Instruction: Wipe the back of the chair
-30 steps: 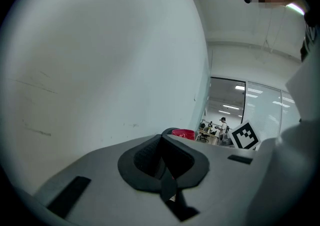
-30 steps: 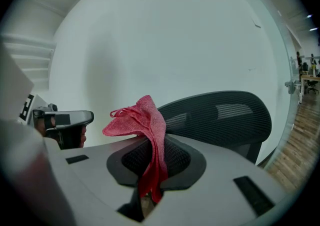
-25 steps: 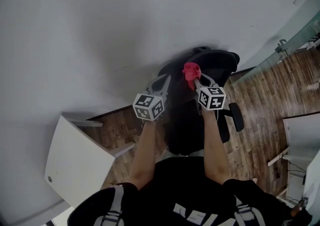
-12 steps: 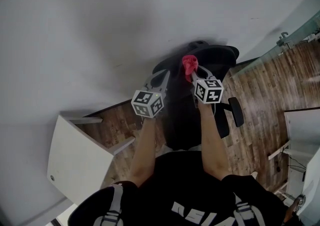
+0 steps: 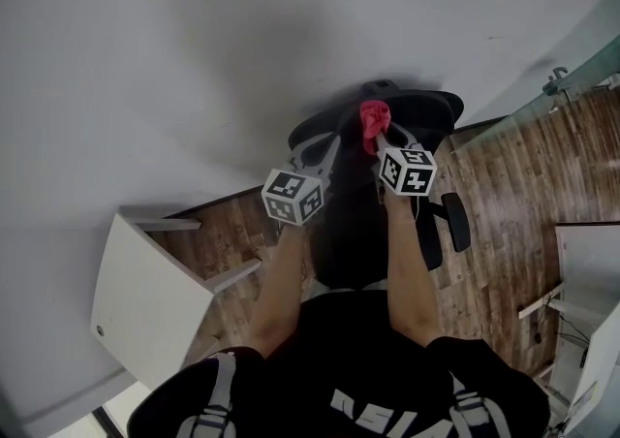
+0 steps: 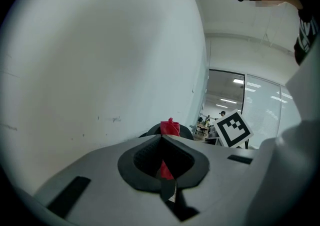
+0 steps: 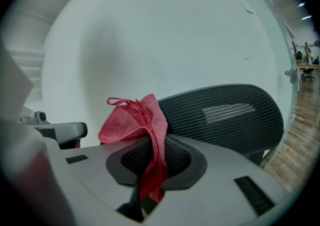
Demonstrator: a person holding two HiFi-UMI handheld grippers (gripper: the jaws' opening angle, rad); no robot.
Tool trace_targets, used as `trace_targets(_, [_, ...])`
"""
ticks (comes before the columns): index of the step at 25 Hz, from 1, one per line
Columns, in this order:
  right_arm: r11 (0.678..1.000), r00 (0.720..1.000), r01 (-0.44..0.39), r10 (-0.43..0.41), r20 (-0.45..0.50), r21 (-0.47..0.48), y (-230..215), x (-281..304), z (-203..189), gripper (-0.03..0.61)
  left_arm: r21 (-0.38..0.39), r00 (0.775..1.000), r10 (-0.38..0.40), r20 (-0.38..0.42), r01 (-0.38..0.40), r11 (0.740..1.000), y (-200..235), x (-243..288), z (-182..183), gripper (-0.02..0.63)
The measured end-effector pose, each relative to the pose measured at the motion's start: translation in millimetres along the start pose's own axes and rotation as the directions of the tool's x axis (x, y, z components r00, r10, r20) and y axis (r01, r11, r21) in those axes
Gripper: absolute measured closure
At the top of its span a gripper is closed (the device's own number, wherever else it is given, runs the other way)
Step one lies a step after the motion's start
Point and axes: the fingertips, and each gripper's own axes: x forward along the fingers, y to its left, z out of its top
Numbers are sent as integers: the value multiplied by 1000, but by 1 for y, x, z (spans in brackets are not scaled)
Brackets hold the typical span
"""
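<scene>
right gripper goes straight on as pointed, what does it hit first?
Probably the chair back: it sits right behind the red cloth clamped in the right gripper. Depth is unclear; the line may clip its left edge.

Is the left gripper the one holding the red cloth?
No, the red cloth is pinched between the jaws of the right gripper.

Cloth (image 7: 135, 120) red. Chair back (image 7: 225, 115) black, ribbed mesh. Wall (image 5: 194, 39) white. Floor (image 5: 513, 184) brown wood-grain. Desk (image 5: 145, 300) white.
</scene>
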Motion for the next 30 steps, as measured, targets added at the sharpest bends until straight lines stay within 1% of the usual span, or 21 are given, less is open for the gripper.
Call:
trace_targets(5, [999,1000,-12,12,-12,-33,-14,-1,5,487,-3,999,40,-2,-40,999,-3,7,-1,589])
trace_targets(7, [999,999,-29,28,-23,-45,-18,-1,6,469,-6,998,59,0,-59,998,-4,9,-1,589])
trace_targets(10, [998,999,-40,38,-32,-57,-25,-4,8,472,-9,996,84,4,-84,996,-7,12,-1,589])
trace_targets(14, [999,1000,17,-17,-17,-36,-50,-12,15,502,-16,993,114,8,-113,993,-11,13,-3,589])
trace_targets(22, [991,991,129,-130,16,20,-120,-39,30,505,-10,988,154,16,-154,988,-28,23,-2,589])
trace_targets(25, [990,989,141,-142,30,31,-140,-52,34,505,-4,986,163,22,-163,987,-39,26,-1,589])
trace_targets(30, [989,988,150,-151,42,18,-155,-71,36,508,8,982,189,29,-189,982,-60,25,-2,589])
